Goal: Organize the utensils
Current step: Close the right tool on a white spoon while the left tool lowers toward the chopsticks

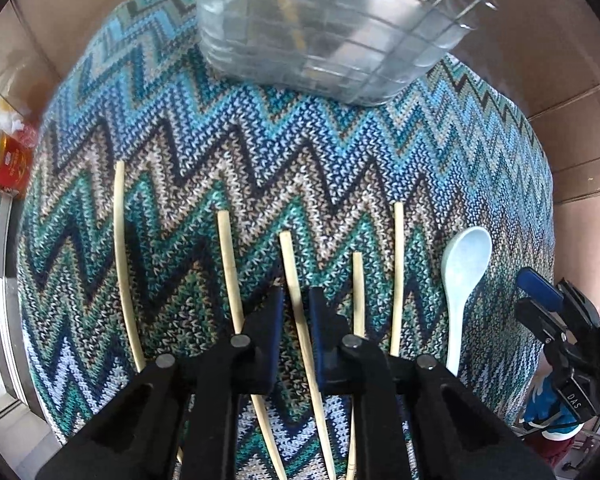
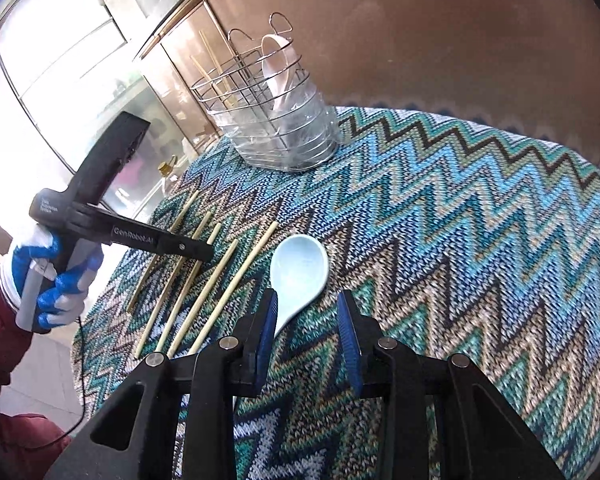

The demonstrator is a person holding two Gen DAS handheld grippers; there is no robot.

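Several bamboo chopsticks [image 1: 230, 256] lie side by side on the zigzag knit cloth [image 1: 260, 152]; they also show in the right wrist view [image 2: 204, 284]. A pale blue ceramic spoon [image 1: 462, 276] lies to their right, also seen from the right wrist [image 2: 296, 272]. My left gripper [image 1: 294, 300] is open, low over the cloth, with one chopstick [image 1: 296, 292] running between its fingers. My right gripper [image 2: 307, 304] is open, its left finger [image 2: 266, 332] beside the spoon's handle. A wire utensil holder [image 2: 268, 112] at the back holds chopsticks and a white spoon.
The holder's clear plastic base [image 1: 320, 40] stands close ahead of the left gripper. A red-labelled jar [image 1: 4, 164] stands off the table's left edge. Brown tiled wall [image 2: 440, 40] lies behind. My gloved hand [image 2: 48, 280] holds the left gripper at the table's left side.
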